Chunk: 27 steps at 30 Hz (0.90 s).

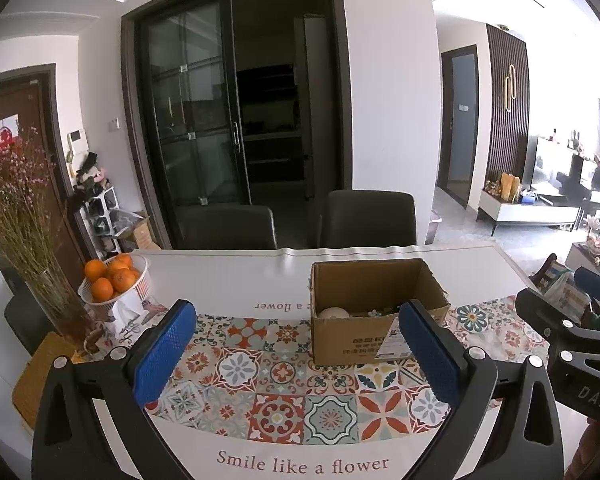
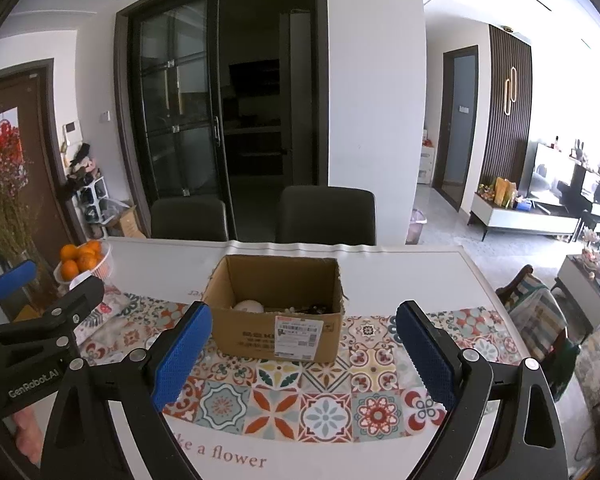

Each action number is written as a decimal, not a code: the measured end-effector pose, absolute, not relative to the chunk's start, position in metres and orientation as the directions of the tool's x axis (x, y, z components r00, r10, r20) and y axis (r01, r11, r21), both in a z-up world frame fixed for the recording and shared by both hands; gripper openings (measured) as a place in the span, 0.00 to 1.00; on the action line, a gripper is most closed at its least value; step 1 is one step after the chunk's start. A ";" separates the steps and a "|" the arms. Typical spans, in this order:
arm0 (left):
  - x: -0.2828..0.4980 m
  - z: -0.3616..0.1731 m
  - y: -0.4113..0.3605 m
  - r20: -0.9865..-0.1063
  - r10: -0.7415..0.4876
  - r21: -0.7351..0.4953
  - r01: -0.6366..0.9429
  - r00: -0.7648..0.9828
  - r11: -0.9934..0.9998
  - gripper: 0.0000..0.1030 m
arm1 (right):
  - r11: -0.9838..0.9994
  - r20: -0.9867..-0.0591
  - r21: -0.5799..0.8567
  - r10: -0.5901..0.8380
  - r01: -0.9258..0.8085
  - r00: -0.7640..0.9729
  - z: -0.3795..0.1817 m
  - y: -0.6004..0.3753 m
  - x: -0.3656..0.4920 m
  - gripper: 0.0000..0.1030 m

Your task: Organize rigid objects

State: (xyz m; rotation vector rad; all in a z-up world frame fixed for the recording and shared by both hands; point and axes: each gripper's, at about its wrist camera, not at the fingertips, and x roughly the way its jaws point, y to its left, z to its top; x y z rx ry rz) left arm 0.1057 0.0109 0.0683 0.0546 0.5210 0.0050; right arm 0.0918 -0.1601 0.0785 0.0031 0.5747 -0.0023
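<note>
While both sets of jaws stand wide and empty, left hand-held gripper [image 1: 296,354] and right hand-held gripper [image 2: 304,354] short of the cardboard box [image 2: 278,312] mid-bench [image 2: 400,268]: likely light, stiff; best taken by opposite walls.

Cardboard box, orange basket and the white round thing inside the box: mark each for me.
Cardboard box [image 2: 256,334]: right wrist view, on its front wall.
Orange basket [image 1: 140,286]: left wrist view, on its white slatted side.
White round thing [image 1: 334,313]: left wrist view, on its visible top.

White table [image 2: 400,276], tiled runner [image 2: 324,392], cardboard box [image 2: 276,308], orange basket [image 1: 140,280]
</note>
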 end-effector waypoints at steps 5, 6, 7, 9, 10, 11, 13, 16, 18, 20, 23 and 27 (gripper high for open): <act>0.105 0.069 0.011 -0.493 0.020 0.056 0.008 0.870 0.998 1.00 | 1.000 -0.541 0.002 -0.004 0.005 0.841 0.079 -0.160 0.089 0.91; 0.103 0.069 0.011 -0.491 0.022 0.058 0.007 0.871 0.998 1.00 | 1.000 -0.543 0.002 -0.003 0.004 0.840 0.079 -0.160 0.090 0.91; 0.102 0.070 0.011 -0.488 0.022 0.058 0.008 0.872 0.998 1.00 | 1.000 -0.542 0.003 -0.002 0.004 0.840 0.079 -0.160 0.090 0.91; 0.100 0.071 0.011 -0.484 0.020 0.058 0.009 0.875 0.998 1.00 | 1.000 -0.542 0.002 -0.001 0.002 0.840 0.079 -0.160 0.090 0.91; 0.100 0.071 0.011 -0.483 0.020 0.057 0.008 0.875 0.998 1.00 | 1.000 -0.543 0.001 -0.002 0.003 0.840 0.079 -0.160 0.090 0.91; 0.100 0.072 0.012 -0.483 0.020 0.056 0.008 0.876 0.998 1.00 | 1.000 -0.541 0.001 -0.003 0.004 0.841 0.079 -0.160 0.090 0.91; 0.100 0.072 0.012 -0.483 0.018 0.055 0.009 0.875 0.998 1.00 | 1.000 -0.541 0.000 -0.003 0.003 0.841 0.079 -0.160 0.089 0.91; 0.100 0.072 0.013 -0.482 0.021 0.056 0.008 0.876 0.998 1.00 | 1.000 -0.538 0.002 -0.001 0.002 0.843 0.080 -0.161 0.088 0.91; 0.099 0.072 0.012 -0.479 0.018 0.055 0.010 0.877 0.998 1.00 | 1.000 -0.536 0.003 0.001 0.001 0.844 0.081 -0.160 0.087 0.91; 0.099 0.072 0.012 -0.480 0.016 0.054 0.011 0.877 0.998 1.00 | 1.000 -0.536 0.005 0.003 0.000 0.845 0.084 -0.160 0.086 0.91; 0.097 0.074 0.012 -0.477 0.017 0.053 0.010 0.879 0.999 1.00 | 1.000 -0.534 0.003 0.005 -0.003 0.845 0.085 -0.158 0.085 0.91; 0.095 0.076 0.011 -0.472 0.016 0.052 0.009 0.881 0.999 1.00 | 1.000 -0.532 0.006 0.005 -0.002 0.847 0.085 -0.157 0.084 0.91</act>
